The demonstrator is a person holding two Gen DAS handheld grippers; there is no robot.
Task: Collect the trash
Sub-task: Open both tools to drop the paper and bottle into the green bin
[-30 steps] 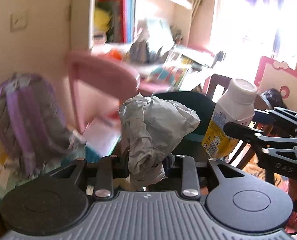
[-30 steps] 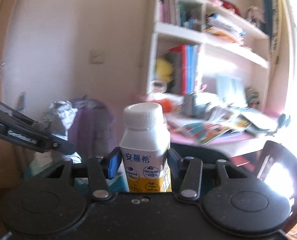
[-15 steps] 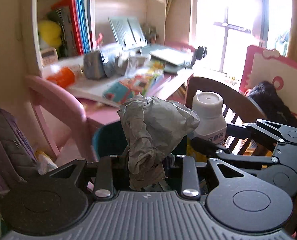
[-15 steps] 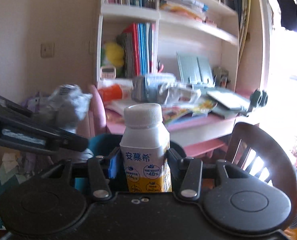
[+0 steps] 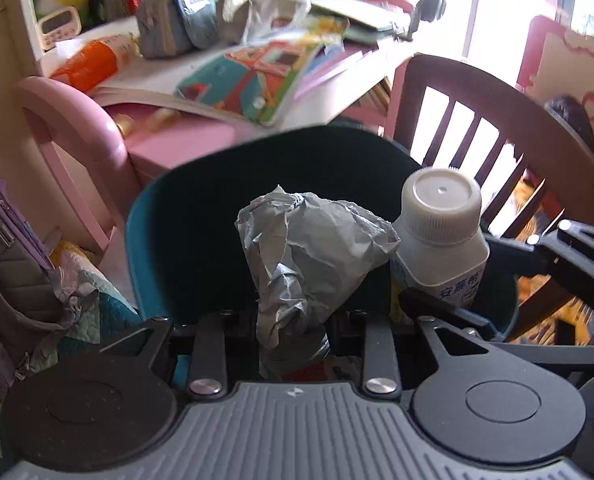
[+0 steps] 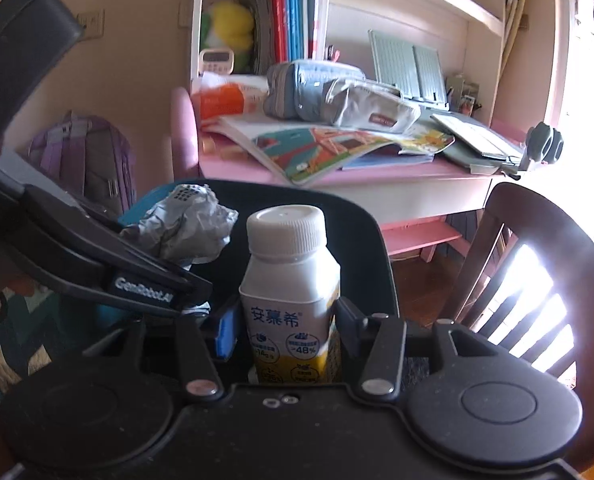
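Note:
A teal waste bin [image 5: 145,240] with a dark inside fills the middle of the left wrist view. Over its mouth my left gripper [image 5: 293,320] is shut on a crumpled grey wrapper [image 5: 309,248]. Just right of that wrapper stands a white yogurt bottle [image 5: 441,232] with a yellow label. In the right wrist view the bottle [image 6: 289,280] sits upright between the pads of my right gripper [image 6: 287,328], whose jaws are opening; the pads still touch it. The wrapper [image 6: 185,224] and a left finger [image 6: 145,284] show at the left, above the bin's rim [image 6: 361,216].
A dark wooden chair [image 5: 477,120] stands right behind the bin. A pink desk [image 6: 337,172] piled with books and pencil cases lies beyond it. A pink chair back [image 5: 77,120] and a purple backpack [image 6: 85,152] are at the left.
Both grippers have swung towards the desk and come down over the bin, still carrying the wrapper and the bottle. The bin's opening now lies right under both.

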